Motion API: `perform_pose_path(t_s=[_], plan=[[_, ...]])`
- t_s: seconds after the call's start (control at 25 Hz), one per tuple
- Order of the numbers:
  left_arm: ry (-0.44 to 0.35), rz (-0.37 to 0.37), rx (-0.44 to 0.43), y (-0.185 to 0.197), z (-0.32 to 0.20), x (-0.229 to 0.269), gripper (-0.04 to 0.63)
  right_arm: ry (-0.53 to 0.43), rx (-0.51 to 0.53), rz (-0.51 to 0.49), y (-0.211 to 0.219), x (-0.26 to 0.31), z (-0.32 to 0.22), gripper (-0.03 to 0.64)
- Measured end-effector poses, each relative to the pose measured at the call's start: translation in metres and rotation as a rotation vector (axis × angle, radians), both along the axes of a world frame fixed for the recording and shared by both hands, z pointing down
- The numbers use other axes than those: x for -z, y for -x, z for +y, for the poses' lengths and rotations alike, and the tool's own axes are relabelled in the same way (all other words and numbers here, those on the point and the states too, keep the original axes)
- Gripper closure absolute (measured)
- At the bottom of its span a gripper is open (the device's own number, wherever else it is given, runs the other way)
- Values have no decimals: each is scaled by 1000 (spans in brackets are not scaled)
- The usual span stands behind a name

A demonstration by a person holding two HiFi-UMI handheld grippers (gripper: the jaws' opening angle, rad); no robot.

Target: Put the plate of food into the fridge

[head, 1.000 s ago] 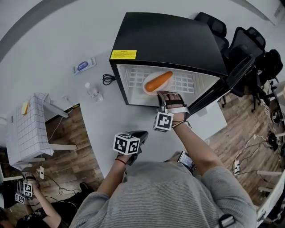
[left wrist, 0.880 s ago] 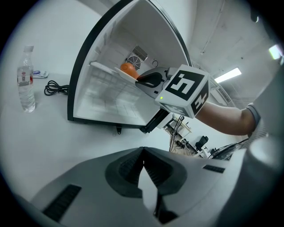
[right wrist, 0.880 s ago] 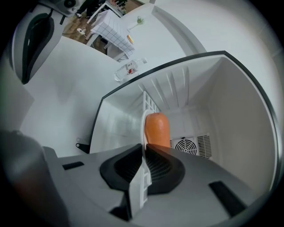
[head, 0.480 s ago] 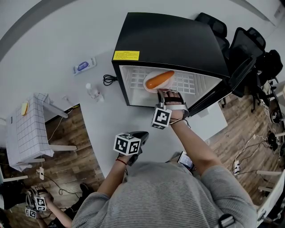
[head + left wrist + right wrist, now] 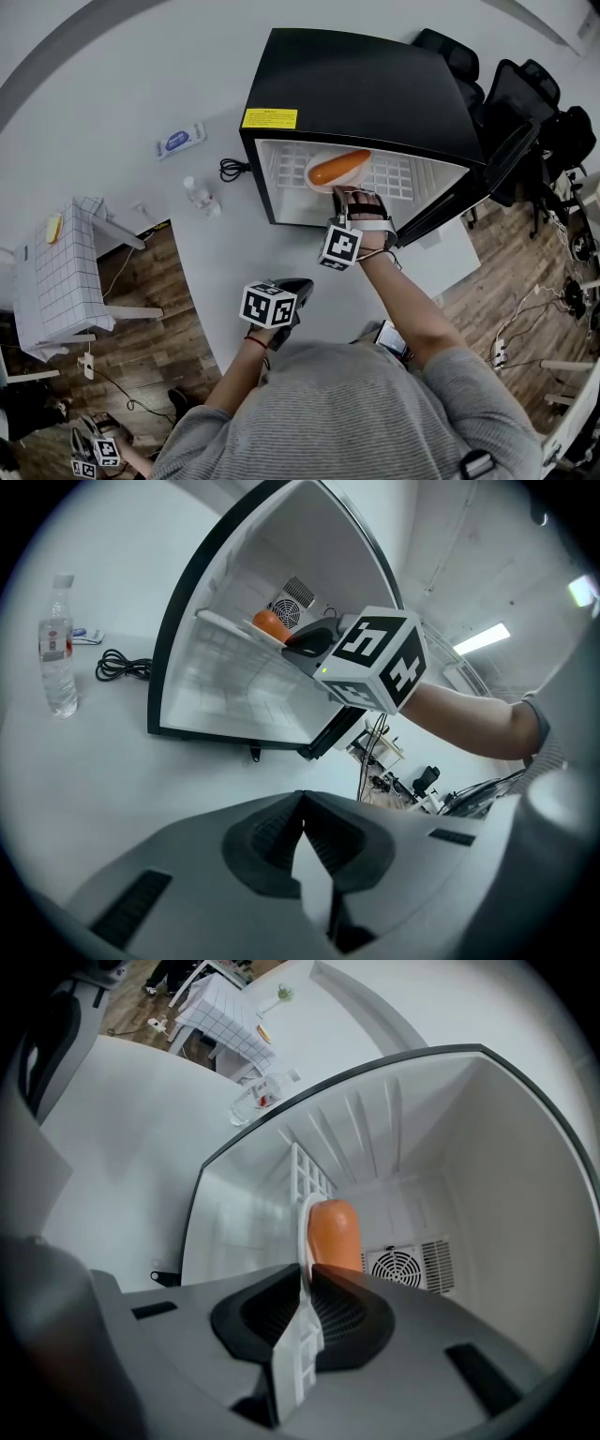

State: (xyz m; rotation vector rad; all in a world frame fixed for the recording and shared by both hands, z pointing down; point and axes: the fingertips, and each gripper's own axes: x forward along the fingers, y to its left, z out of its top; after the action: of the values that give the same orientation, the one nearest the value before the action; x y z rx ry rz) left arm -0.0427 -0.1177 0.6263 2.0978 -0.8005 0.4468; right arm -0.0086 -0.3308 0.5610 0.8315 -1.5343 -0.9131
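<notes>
A white plate (image 5: pixel 323 172) with a long orange piece of food (image 5: pixel 339 167) is inside the open black fridge (image 5: pixel 366 84), over its white wire shelf (image 5: pixel 394 174). My right gripper (image 5: pixel 339 194) is shut on the plate's near rim. In the right gripper view the plate (image 5: pixel 305 1232) runs edge-on between the pads of that gripper (image 5: pixel 307 1274), with the food (image 5: pixel 335 1235) behind them. I cannot tell if the plate rests on the shelf. My left gripper (image 5: pixel 292 286) hangs shut and empty over the white table (image 5: pixel 225 253); its jaws (image 5: pixel 302 799) meet at the tips.
The fridge door (image 5: pixel 497 159) stands open to the right. A water bottle (image 5: pixel 197 195), a coiled black cable (image 5: pixel 228 168) and a blue-and-white pack (image 5: pixel 178 141) lie left of the fridge. Office chairs (image 5: pixel 525 94) stand behind. Another person's grippers (image 5: pixel 98 450) show at the lower left.
My right gripper has edged the plate a little deeper into the fridge. My left gripper has kept still. The other person's grippers have moved down and to the right in the picture.
</notes>
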Motion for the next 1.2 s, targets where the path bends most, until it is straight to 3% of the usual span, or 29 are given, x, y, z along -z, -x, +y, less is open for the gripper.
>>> perform_pose_path(t_s=[0.12, 0.24, 0.56, 0.72, 1.04, 1.2], plan=[[0, 1, -1, -1, 0, 0, 584, 65, 4, -39, 2, -12, 5, 530], [-3, 1, -6, -4, -1, 1, 584, 70, 3, -46, 2, -11, 7, 502], [-1, -5, -9, -6, 0, 0, 584, 85, -14, -154, -3, -2, 14, 485], [-1, -8, -12, -9, 1, 0, 584, 111, -26, -280, -2, 7, 21, 485], [-4, -13, -22, -14, 4, 1, 584, 213, -77, -658, -5, 31, 38, 485], [-5, -17, -31, -18, 7, 2, 584, 261, -107, -759, -11, 35, 46, 485]])
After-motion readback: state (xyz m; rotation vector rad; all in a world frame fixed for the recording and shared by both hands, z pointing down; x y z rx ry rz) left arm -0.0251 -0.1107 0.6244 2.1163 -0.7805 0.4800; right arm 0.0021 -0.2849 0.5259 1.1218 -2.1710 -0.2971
